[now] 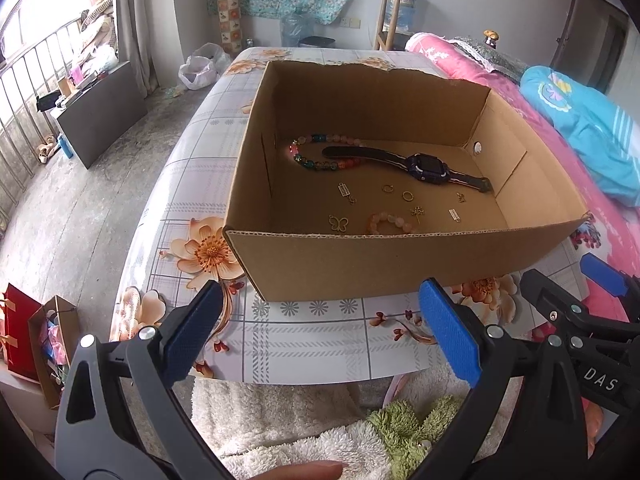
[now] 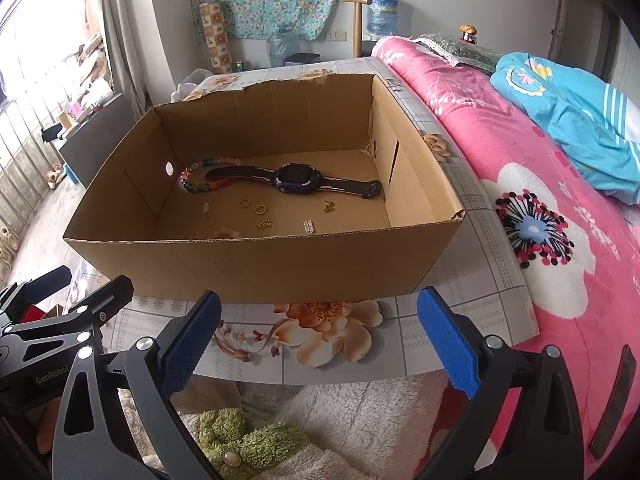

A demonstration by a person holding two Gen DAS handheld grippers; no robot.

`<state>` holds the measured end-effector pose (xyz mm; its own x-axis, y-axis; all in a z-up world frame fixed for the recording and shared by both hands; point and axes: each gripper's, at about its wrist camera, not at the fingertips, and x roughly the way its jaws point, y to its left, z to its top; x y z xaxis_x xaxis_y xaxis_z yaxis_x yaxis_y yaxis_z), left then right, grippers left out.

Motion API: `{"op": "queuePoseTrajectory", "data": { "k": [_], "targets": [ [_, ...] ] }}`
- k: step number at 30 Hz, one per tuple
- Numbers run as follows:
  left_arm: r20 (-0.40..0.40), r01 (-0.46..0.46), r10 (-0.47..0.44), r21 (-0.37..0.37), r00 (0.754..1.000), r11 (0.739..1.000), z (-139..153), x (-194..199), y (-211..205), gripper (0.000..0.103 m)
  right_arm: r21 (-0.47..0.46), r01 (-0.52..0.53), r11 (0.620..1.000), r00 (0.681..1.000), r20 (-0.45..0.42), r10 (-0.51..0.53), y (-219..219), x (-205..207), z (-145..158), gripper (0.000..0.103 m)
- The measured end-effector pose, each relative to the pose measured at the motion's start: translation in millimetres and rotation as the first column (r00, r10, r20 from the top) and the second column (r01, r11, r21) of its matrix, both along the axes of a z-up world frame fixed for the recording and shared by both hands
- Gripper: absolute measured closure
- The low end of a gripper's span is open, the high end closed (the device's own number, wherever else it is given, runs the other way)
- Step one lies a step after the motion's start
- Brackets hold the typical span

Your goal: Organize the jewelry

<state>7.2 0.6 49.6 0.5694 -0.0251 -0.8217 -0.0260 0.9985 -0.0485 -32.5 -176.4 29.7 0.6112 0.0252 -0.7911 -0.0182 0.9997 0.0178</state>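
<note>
box: brown open cardboard box (image 1: 360,264) on floral bench (image 1: 304,344)
inside: purple strap watch (image 1: 424,165), multicoloured bead bracelet (image 1: 316,151), gold charms loose
tongs: left tongs (image 1: 320,332) and right tongs (image 2: 320,334) spread wide, empty

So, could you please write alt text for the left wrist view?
An open cardboard box on a floral table holds a dark watch, two bead bracelets and small gold charms. The open left tool hovers in front, empty.

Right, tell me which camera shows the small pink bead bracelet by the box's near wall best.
Left wrist view: the small pink bead bracelet shows most of its loop above the cardboard box wall. The right wrist view catches only a pale sliver behind that wall.
</note>
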Motion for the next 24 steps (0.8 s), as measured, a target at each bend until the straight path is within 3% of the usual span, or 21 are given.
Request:
{"op": "queuePoseTrajectory", "data": {
  "k": [24],
  "targets": [
    [-0.019,0.002,-0.002,-0.001,1.0,1.0,-4.8,6.0,-4.9,0.008,0.002,0.005,1.0,1.0,-0.008,-0.005,-3.6,5.0,-1.8,0.007]
  ]
}}
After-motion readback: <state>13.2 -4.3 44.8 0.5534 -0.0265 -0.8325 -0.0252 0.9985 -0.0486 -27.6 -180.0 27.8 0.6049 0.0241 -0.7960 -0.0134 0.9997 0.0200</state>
